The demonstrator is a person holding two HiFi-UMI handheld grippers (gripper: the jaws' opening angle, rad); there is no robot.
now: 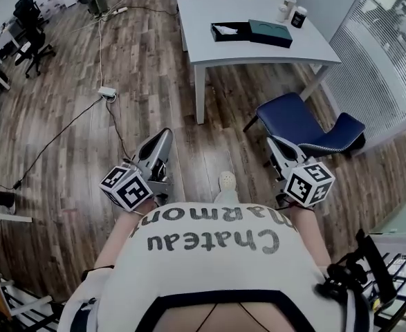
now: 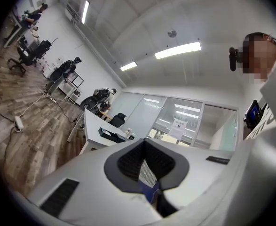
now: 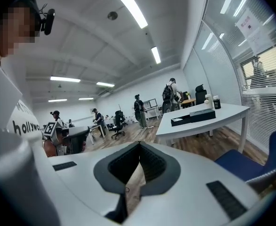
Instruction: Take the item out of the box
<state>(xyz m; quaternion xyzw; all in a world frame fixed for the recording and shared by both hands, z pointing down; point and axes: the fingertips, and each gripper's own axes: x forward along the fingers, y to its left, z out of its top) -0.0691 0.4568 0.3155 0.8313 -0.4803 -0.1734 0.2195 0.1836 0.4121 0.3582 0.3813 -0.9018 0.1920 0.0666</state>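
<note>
The left gripper (image 1: 160,144) and the right gripper (image 1: 277,147) sit low in the head view, close to the person's white shirt (image 1: 209,254) and well apart from the white counter (image 1: 213,2) at the upper middle of the frame. In the left gripper view the fingers (image 2: 128,163) meet at their tips with nothing between them. The right gripper view shows the same, its fingers (image 3: 154,166) pressed together and empty.

The open black box (image 1: 230,31) lies on the counter with something white (image 1: 225,29) inside it, too small to name. A teal box (image 1: 270,33) touches its right side. Two cups (image 1: 292,11) stand near the counter's upper right corner.

A blue chair (image 1: 299,120) stands on the wood floor (image 1: 64,137) right of centre, between the counter and the right gripper. A white power strip (image 1: 107,91) with its cable lies on the floor at the left.
</note>
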